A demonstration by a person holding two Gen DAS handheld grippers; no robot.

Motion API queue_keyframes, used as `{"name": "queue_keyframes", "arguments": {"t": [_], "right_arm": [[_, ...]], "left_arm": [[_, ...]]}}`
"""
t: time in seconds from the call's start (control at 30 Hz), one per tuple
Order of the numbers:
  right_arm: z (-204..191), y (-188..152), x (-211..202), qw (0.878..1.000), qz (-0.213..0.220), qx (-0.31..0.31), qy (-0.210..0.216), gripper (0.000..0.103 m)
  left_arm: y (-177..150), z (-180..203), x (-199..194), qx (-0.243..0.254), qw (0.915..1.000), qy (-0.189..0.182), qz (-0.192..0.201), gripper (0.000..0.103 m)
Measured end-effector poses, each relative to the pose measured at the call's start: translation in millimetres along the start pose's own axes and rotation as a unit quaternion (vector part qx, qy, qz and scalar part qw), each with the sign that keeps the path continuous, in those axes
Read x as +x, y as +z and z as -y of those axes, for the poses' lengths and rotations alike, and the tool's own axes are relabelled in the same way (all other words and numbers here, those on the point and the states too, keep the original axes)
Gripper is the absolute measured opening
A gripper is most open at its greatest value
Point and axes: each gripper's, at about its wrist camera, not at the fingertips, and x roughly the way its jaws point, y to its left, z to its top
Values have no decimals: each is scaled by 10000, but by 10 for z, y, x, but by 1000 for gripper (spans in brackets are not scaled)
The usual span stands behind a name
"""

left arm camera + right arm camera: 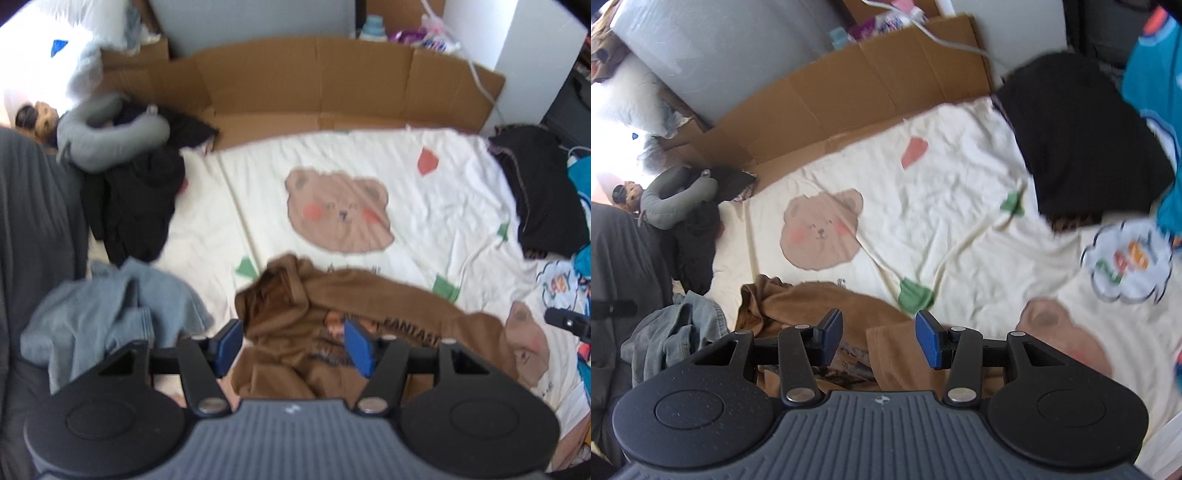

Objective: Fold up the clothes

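Grippers, left gripper (293,341) and right gripper (879,338), gape over my rumpled brown shirt (332,325); next I pinch its twelve-o'clock edge.

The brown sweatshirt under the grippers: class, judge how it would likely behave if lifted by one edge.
The brown sweatshirt lies bunched in soft folds on the bear-print sheet, so it would probably droop rather than hold shape. Its thick-looking, matte fabric suggests some weight and little slipping between the left gripper pads. Lifted at one edge, the loose sleeve would likely trail.
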Motion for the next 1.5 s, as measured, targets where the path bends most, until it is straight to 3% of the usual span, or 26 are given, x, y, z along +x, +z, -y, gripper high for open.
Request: {"name": "queue_keyframes", "arguments": {"t": [0.2, 0.4, 0.5, 0.73, 0.87, 1.13, 1.37, 1.5], "right_arm": [[-102, 379, -440, 9993, 43, -353, 93, 52], [-12, 597, -591, 9993, -240, -83, 269, 55], [37, 660, -584, 9988, -334, 47, 348, 55], [292, 679, -325, 9986, -397, 348, 36, 56], [402, 644, 9, 9969, -617, 373, -322, 56], [596, 565, 612, 9928, -858, 604, -586, 56], [1071, 298, 1110, 9765, -1095, 1755, -604, 56], [1248, 107, 1402, 9632, -1374, 2191, -739, 56]], "left_arm": [[429, -26, -288, 195, 9992, -6, 342, 67], [848, -74, -373, 491, 9981, -130, 362, 69], [1019, -126, -331, 484, 9980, -134, 383, 70], [1217, -183, -5, 422, 9987, 25, 296, 70], [1207, -157, 323, 425, 9987, 126, 267, 70], [978, -172, 1068, 261, 9995, 117, 115, 69], [643, -306, 1657, -31, 10000, 60, 40, 63], [581, -336, 1963, 9, 9991, 175, -396, 58]]}}
